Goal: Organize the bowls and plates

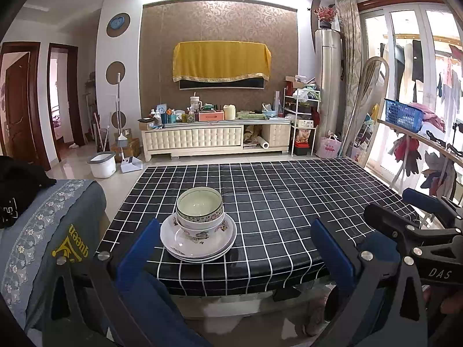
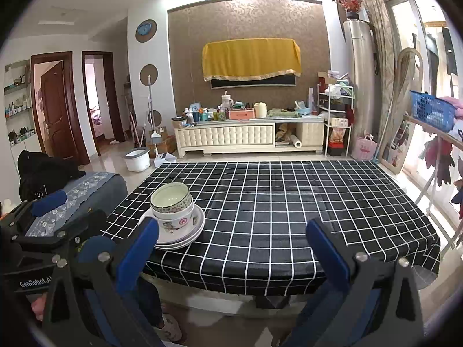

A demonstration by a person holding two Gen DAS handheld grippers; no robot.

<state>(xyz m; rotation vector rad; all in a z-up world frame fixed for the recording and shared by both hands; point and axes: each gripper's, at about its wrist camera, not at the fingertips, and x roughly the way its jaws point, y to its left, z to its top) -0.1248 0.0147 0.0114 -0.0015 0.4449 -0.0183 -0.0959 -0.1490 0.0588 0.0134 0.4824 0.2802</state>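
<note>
Nested bowls (image 1: 200, 209) (image 2: 172, 206), the top one green inside with a patterned rim, sit on a stack of white floral plates (image 1: 198, 241) (image 2: 185, 235) near the front left of the black checked table (image 1: 289, 202) (image 2: 289, 202). My left gripper (image 1: 235, 241) is open, held back from the table's front edge, its left finger overlapping the plates in view. My right gripper (image 2: 234, 241) is open too, with nothing between its fingers; the stack lies by its left finger. The right gripper (image 1: 411, 219) also shows at the right of the left wrist view.
A sofa arm with a blue embroidered cover (image 1: 55, 231) (image 2: 81, 190) stands left of the table. A clothes rack with a blue basket (image 1: 403, 114) (image 2: 432, 111) is on the right. A TV cabinet (image 1: 214, 136) lies beyond the table, a white bucket (image 1: 102, 164) on the floor.
</note>
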